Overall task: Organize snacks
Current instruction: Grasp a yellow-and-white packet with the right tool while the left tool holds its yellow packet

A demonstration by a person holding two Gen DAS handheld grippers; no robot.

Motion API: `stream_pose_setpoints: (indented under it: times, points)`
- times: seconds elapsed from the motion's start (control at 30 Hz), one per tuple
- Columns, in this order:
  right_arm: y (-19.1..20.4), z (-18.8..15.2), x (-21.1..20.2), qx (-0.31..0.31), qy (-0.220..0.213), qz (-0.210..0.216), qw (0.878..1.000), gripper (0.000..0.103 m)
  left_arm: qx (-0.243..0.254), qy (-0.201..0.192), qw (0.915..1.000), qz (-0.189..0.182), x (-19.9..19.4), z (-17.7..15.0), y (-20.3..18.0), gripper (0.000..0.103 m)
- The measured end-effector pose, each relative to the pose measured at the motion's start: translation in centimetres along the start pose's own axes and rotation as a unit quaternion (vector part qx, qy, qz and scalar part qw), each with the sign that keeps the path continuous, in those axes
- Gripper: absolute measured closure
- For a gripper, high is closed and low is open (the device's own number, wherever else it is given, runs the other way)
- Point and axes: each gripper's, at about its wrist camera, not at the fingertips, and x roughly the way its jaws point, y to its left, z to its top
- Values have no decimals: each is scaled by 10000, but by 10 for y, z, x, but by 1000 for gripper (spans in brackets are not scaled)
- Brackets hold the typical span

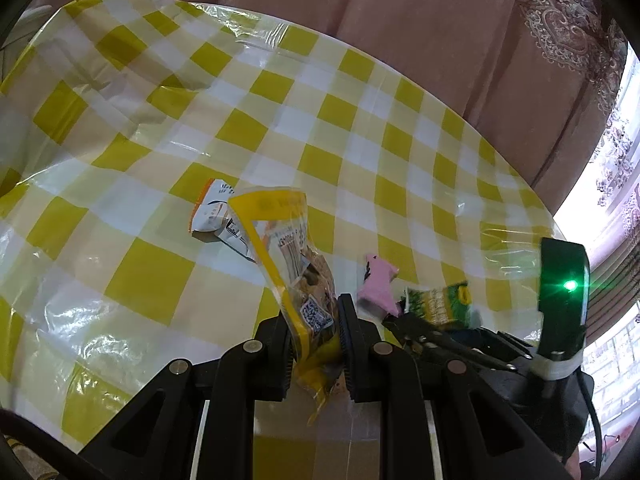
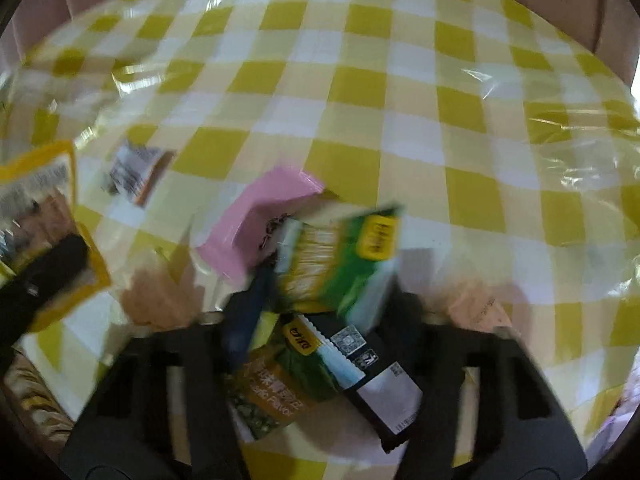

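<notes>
Left gripper (image 1: 314, 344), low at 6 o'clock in its own view, pinches a yellow snack bag (image 1: 292, 276) by its lower end, so the bag stands up tilted toward 11 o'clock above the counter (image 1: 168, 152), which wears a yellow-and-white checked plastic cloth. Right gripper (image 2: 320, 320) is heavily blurred; it appears pressed onto a green snack packet (image 2: 344, 260), with a second green-and-black packet (image 2: 348, 376) just beneath at 6 o'clock, though which one it truly holds is unclear. A pink packet (image 2: 260, 224) lies touching the green one at 10 o'clock. A white-and-orange packet (image 1: 214, 212) rests on the cloth behind the yellow bag. No box or tray for the snacks is visible. Sorting looks mid-way at best: two items lifted, at least two left loose.
</notes>
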Motion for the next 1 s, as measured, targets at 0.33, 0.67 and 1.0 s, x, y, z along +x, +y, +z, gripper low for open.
stream_pose_setpoints:
  times: [0.33,0.67,1.0]
  points:
    - [-15,-7,-19,285,-298,378,9984,81,95,-38,9999,-8,-1,-1,-4,83]
    - [-30,-19,-41,464,-506,614,9958,84,279,-107,9996,-32,-6,-3,-13,83]
    - [-58,-51,-86,768,-724,683,9921,84,649,4,9969,-434,-22,-20,-44,83]
